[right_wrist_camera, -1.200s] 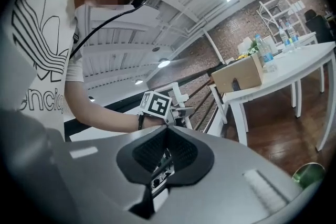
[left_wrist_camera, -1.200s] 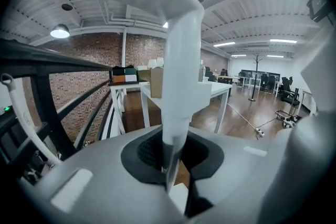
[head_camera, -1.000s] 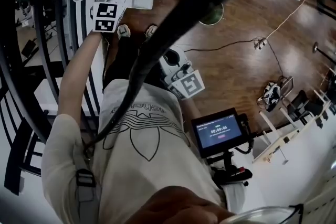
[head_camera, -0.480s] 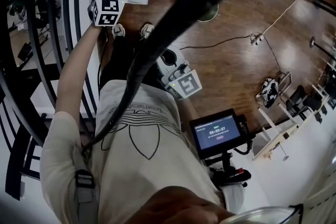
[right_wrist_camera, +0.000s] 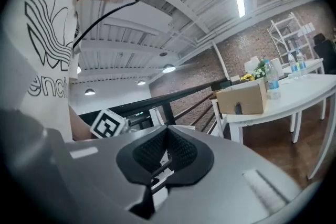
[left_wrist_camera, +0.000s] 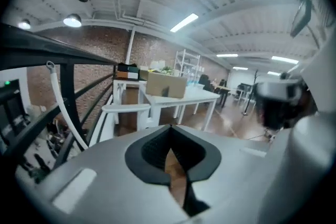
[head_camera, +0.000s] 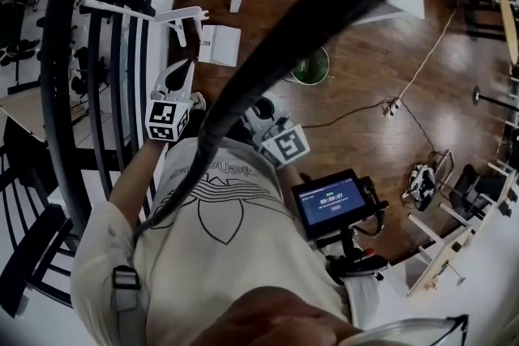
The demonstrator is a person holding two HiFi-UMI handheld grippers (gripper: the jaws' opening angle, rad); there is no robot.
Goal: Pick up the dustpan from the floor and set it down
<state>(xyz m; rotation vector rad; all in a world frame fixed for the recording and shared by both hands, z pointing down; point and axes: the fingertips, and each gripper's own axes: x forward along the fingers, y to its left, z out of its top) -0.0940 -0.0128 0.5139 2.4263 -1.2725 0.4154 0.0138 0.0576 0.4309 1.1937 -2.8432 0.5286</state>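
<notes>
The left tool [head_camera: 182, 73] is fully closed with nothing between its jaws, so it has no grip on anything. The right tool [head_camera: 261, 104] is likewise closed and empty, and is carried close to the person's body, out of the working path. The white long-handled plastic dustpan [head_camera: 219, 44] is well apart from both tools. Its pan apparently rests on the brown wooden floor [head_camera: 357, 53] just beside the black metal railing [head_camera: 53, 93], with the long handle reaching toward the bars. This placement suggests the set-down is complete and the dustpan needs no support.
</notes>
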